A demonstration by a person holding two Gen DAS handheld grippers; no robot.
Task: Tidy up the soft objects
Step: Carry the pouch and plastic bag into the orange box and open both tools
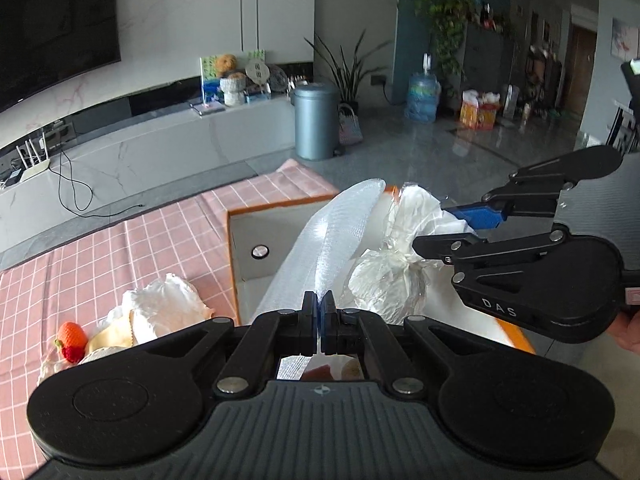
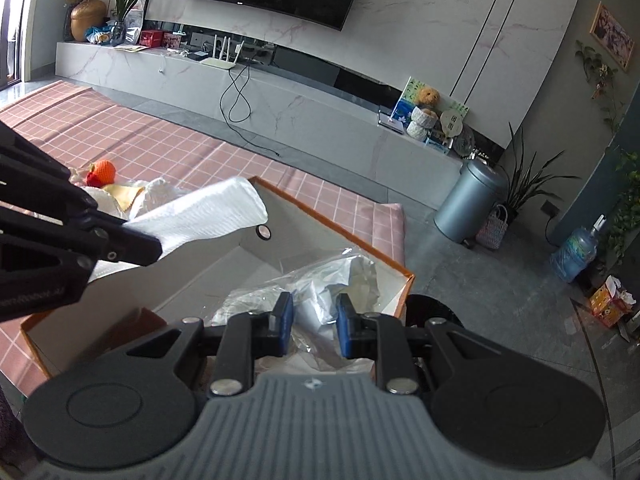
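The bubble wrap sheet (image 1: 320, 240) is pinched at its near edge in my left tongs (image 1: 319, 312), whose jaws are pressed together on it. From there it rises forward over the orange-rimmed box (image 1: 276, 206); in the right wrist view the same sheet (image 2: 208, 212) hangs above the box's near-left corner. My right tongs (image 2: 314, 322) stand parted, the blue pads (image 2: 285, 314) apart with nothing clamped between them. They hover just over the crinkled clear plastic bag (image 2: 320, 280), which lies inside the box (image 2: 352, 240) toward its right end. In the left wrist view the right tongs (image 1: 460, 228) reach in from the right, their tips near the bag (image 1: 392, 276), though I cannot tell whether they touch it.

The box sits on the counter under a pink checked cloth (image 1: 132, 240). To the left of the box, on the cloth, lies a small heap: crumpled white fabric (image 1: 164, 308), a pale yellow cloth (image 1: 112, 336) and a knitted orange toy (image 1: 72, 338). Farther off on the floor stands a grey bin (image 2: 470, 204).
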